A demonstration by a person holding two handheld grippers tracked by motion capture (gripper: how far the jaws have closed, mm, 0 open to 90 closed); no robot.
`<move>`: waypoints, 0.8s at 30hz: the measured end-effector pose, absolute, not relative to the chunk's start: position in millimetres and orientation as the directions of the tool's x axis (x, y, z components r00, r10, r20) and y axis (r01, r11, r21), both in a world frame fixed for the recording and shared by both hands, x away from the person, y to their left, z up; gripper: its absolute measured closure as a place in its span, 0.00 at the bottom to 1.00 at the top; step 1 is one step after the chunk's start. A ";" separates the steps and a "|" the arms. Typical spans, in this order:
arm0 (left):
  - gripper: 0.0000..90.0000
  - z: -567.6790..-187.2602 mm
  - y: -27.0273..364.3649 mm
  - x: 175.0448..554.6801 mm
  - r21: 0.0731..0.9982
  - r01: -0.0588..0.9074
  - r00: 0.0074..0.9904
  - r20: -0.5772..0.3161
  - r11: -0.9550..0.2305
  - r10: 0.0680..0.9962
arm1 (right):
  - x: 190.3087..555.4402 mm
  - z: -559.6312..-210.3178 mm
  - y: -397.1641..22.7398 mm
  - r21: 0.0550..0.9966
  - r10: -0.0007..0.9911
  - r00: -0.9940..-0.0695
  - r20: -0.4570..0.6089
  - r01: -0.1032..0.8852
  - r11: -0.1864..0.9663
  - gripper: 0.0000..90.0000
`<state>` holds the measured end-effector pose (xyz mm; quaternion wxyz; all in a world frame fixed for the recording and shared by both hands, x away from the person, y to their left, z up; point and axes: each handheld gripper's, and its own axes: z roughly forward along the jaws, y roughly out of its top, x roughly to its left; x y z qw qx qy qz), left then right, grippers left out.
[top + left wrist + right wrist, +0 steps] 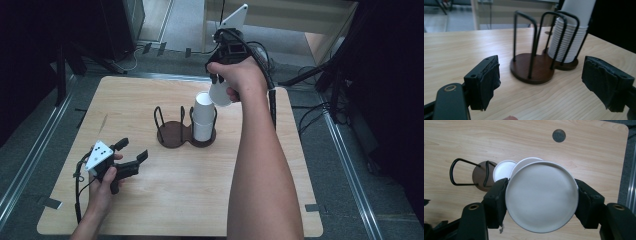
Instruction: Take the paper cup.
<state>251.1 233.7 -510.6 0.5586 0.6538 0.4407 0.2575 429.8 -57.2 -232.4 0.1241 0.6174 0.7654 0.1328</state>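
Cup (541, 197) clamped in right gripper (541, 200), raised above stack (202, 122) in two-bay wire holder (172, 134) at mid worktop (150, 200). Left gripper (134, 150) low near front-left edge, jaws apart and bare, facing holder.

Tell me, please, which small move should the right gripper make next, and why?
Probably carry the cup sideways to above the empty ring of the holder. The right gripper is shut on this cup, which hangs tilted just above the stack in the other ring, so it looks freed. The left gripper is open and apart from the holder.
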 end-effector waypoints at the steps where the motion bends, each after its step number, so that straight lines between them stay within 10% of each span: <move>1: 0.15 -510.6 233.7 251.1 0.957 0.289 0.479 -0.156 0.013 0.864 | 429.8 -232.4 -57.2 0.356 0.978 -0.207 -0.026 0.912 0.202 0.39; 24: 0.00 -464.5 132.8 292.7 0.951 0.308 0.659 -0.183 -0.039 0.730 | 406.0 -241.9 -101.9 0.307 0.988 -0.156 0.003 0.940 0.147 0.38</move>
